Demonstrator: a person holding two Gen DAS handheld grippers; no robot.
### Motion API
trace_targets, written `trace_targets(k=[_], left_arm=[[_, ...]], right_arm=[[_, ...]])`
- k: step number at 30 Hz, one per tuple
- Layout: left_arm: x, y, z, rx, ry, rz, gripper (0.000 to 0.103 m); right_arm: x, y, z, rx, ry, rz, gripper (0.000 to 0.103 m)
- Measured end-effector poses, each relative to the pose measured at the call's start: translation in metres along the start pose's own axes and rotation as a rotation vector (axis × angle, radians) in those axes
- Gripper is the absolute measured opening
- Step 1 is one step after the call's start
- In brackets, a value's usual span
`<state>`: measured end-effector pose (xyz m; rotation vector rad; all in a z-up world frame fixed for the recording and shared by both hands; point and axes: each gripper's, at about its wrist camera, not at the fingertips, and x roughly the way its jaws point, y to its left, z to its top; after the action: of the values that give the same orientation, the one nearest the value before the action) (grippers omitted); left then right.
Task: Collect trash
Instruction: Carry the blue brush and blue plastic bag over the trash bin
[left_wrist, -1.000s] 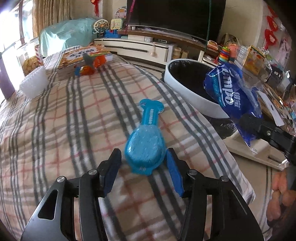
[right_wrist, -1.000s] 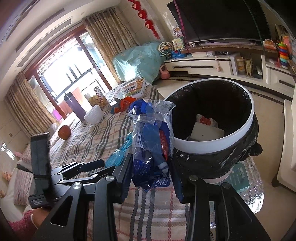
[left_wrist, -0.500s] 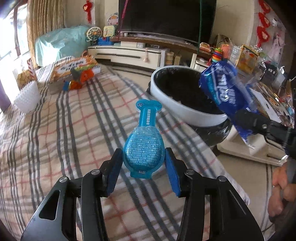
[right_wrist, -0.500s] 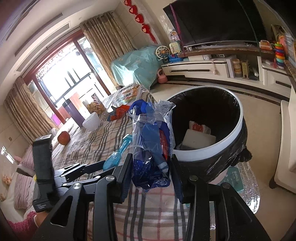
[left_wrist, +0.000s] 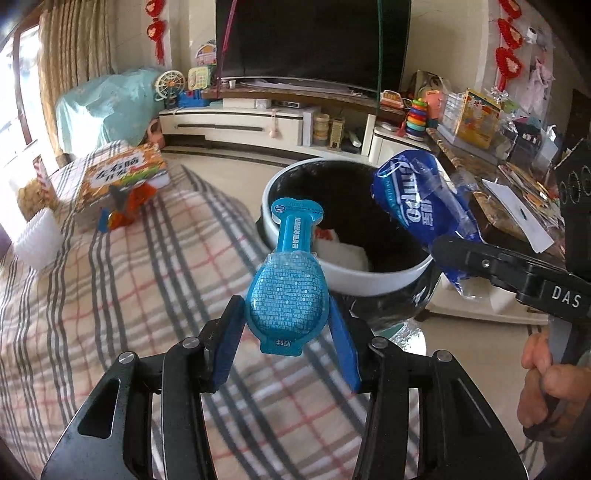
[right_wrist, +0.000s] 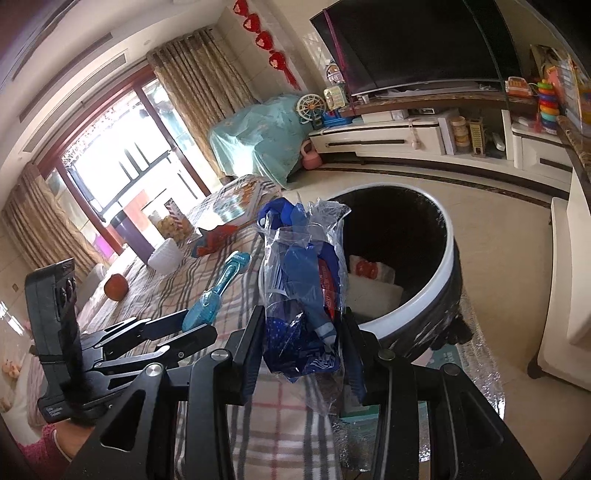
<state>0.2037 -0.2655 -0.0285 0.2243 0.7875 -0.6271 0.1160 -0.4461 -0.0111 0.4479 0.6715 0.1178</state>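
My left gripper (left_wrist: 286, 319) is shut on a light blue plastic blister pack (left_wrist: 286, 291), held in the air above the plaid-covered table edge, its neck pointing at the bin. The pack also shows in the right wrist view (right_wrist: 218, 291). My right gripper (right_wrist: 303, 332) is shut on a crumpled blue and clear plastic wrapper (right_wrist: 303, 288), held beside the bin's near rim. The wrapper shows in the left wrist view (left_wrist: 421, 199) over the bin's right side. The white-rimmed trash bin (left_wrist: 369, 273) with a black liner stands just past the table edge (right_wrist: 443, 258); white and red trash lies inside.
On the plaid cloth (left_wrist: 110, 288) lie a puzzle box (left_wrist: 122, 177), an orange toy (left_wrist: 129, 206) and a white ribbed cup (left_wrist: 37, 240). An orange fruit (right_wrist: 116, 286) sits further back. A TV cabinet (left_wrist: 258, 125) and a cluttered counter (left_wrist: 517, 177) stand behind and right.
My left gripper has lifted the blue blister pack off the cloth and carried it toward the bin. My right gripper with the wrapper has come closer to the bin's rim.
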Motion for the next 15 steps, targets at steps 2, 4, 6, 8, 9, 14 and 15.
trace_targets(k=[2,4,6,8,9,14,15], left_arm=[[0.002,-0.004,0.004,0.006,-0.001,-0.003,0.045],[0.006,-0.007,0.009,0.010,-0.001,-0.007,0.045],[0.008,-0.009,0.012,0.011,-0.001,-0.011,0.045],[0.011,-0.012,0.015,0.013,-0.002,-0.012,0.045],[0.012,-0.013,0.017,0.015,-0.002,-0.013,0.045],[0.016,-0.016,0.023,0.019,-0.003,-0.016,0.045],[0.017,-0.016,0.025,0.019,-0.003,-0.017,0.045]], right_arm=[[0.000,-0.003,0.003,0.003,-0.001,-0.002,0.039],[0.000,-0.005,0.006,0.003,0.000,-0.006,0.039],[0.002,-0.008,0.010,0.003,0.007,-0.010,0.039],[0.003,-0.009,0.014,0.003,0.011,-0.013,0.039],[0.005,-0.010,0.016,0.002,0.014,-0.016,0.039],[0.009,-0.016,0.021,0.000,0.025,-0.028,0.039],[0.010,-0.017,0.021,-0.001,0.026,-0.031,0.039]])
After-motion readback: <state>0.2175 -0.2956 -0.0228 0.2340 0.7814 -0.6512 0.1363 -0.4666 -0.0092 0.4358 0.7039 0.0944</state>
